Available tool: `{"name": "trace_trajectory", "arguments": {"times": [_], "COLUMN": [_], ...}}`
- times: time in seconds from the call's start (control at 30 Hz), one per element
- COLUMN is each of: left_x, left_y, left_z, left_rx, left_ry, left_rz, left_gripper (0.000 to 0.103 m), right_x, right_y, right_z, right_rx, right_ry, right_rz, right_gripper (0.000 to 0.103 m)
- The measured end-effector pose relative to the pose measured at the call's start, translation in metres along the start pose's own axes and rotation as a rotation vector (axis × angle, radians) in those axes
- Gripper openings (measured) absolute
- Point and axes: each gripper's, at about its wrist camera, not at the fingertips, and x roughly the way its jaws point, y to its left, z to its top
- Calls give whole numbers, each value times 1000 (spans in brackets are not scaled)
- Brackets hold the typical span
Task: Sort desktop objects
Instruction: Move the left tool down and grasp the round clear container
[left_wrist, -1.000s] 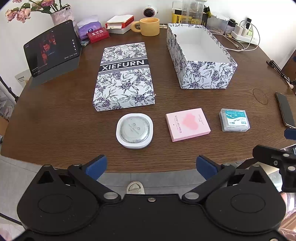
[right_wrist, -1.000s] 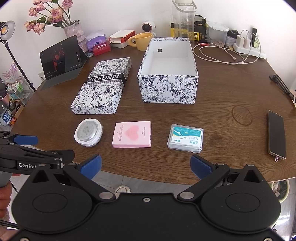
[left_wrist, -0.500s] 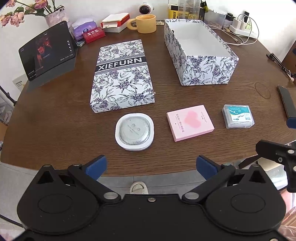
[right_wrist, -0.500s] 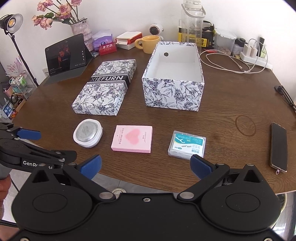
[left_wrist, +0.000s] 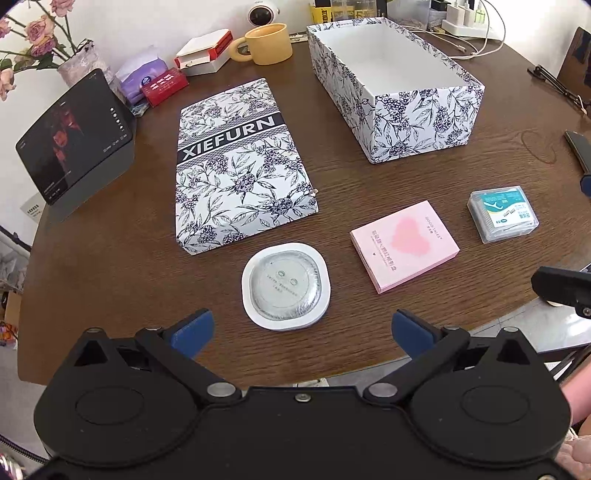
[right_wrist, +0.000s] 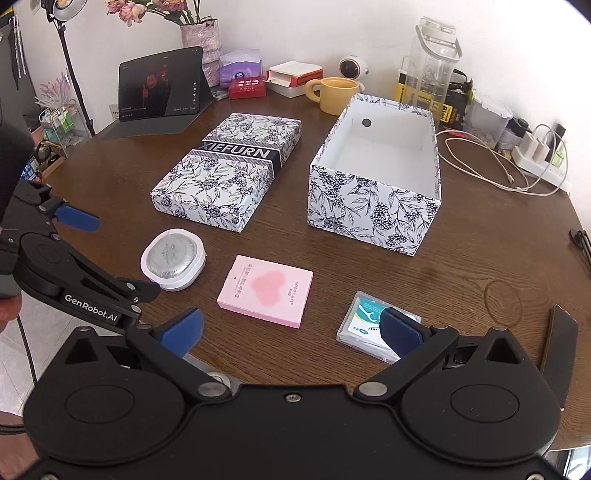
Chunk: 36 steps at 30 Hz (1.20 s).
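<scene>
Wooden table (left_wrist: 110, 258); both tools wide apart, holding nothing.

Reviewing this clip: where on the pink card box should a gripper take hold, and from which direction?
The pink card box lies flat on the table, clear of the white round case and the floss pick box. Probably best to come straight down and close across its two long edges: the flat top offers nothing to pinch. The open right gripper hovers nearest.

Box lid (left_wrist: 240, 162): "XIEFURN" on a dark band. Left tool (right_wrist: 74, 258): "GenRobot.AI" on its arm. Pink card box (right_wrist: 266, 290): "GOGOTALES"; remaining print too small to read.
</scene>
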Motion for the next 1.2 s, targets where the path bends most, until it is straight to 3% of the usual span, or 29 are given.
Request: {"name": "trace_trajectory", "arguments": {"times": [0.23,0.53,0.73,1.03,1.2], "left_x": [25,64,78,99,111], "left_y": [9,12,16,22,32], "left_z": [7,9,6,3,6], "left_rx": [129,316,336,367,379], "left_ry": [-5,12,31,61,73], "left_rz": [-19,-101,-128,-170,-189], "left_gripper": [103,103,103,87,87], "right_x": [13,26,31,37,33], "right_y": [3,15,25,37,35], "right_z": [8,17,16,13,10], "right_rx": [-41,-142,-207,-280,-270], "right_ry": [7,12,23,36,35], "right_rz": [25,76,87,100,97], "right_gripper": [103,103,103,103,103]}}
